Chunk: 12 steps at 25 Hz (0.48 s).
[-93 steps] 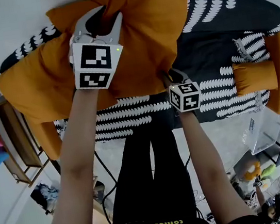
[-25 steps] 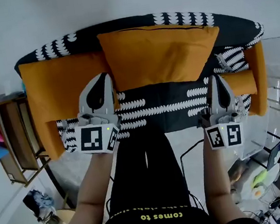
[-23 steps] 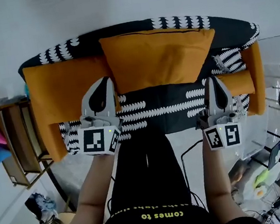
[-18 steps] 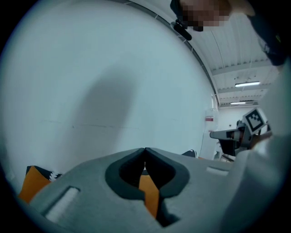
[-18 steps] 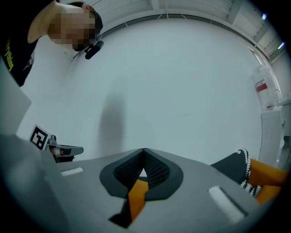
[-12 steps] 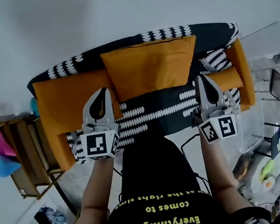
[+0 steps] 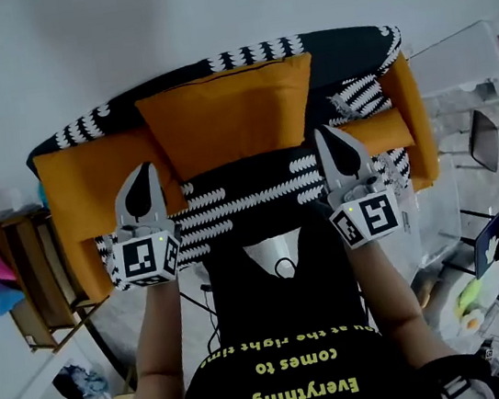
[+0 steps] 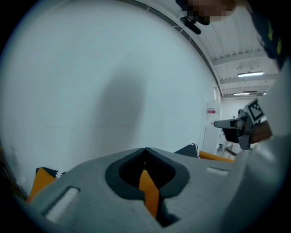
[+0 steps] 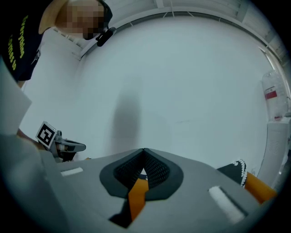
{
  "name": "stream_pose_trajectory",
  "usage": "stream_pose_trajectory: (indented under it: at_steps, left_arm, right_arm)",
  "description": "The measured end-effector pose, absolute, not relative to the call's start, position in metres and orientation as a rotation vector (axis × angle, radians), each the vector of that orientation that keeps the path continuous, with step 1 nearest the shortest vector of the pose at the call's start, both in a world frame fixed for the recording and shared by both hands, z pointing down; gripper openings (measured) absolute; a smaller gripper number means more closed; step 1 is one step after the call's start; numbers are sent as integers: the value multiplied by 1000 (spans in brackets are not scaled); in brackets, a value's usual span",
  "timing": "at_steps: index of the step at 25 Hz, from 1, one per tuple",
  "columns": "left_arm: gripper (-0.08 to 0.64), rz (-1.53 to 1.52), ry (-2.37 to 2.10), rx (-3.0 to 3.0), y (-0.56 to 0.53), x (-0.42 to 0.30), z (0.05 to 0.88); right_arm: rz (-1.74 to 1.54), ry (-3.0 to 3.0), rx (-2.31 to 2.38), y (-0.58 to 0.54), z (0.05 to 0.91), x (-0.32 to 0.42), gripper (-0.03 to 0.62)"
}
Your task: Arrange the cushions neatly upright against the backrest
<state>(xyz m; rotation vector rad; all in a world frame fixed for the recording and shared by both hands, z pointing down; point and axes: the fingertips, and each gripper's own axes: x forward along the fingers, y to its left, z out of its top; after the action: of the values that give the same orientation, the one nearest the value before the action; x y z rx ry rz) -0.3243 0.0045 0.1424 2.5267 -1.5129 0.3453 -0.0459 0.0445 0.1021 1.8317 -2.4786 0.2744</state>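
Cushions [image 7: 227, 113] are leaning upright against the backrest [image 7: 337, 41], left hand-held gripper [image 7: 142, 175] and right hand-held gripper [image 7: 327, 139] hovering clenched and empty, arranging seemingly done.

Cushion [image 7: 232, 113] now upright at backrest [image 7: 337, 41]; left gripper [image 7: 141, 167], right gripper [image 7: 324, 131] withdrawn (empty).

Plain pale wall [image 7: 202, 6] fills the top of my head view. Sofa [image 7: 338, 46] in a black-and-white cover stands against it, centre frame. Wooden rack [image 7: 33, 273] at the left edge, dark chair [image 7: 483, 136] at the right. Ceiling strip lights [image 8: 249, 74] lit, upper right of my left gripper view.
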Motion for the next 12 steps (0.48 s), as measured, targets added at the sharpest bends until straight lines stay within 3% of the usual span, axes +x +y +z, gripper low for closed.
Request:
stream_pose_trajectory:
  at_steps: [12]
  left_arm:
    - [0,176,-1710,2312,23,-53,188]
  right_arm:
    - [232,-2519,1615,30,149,278,12]
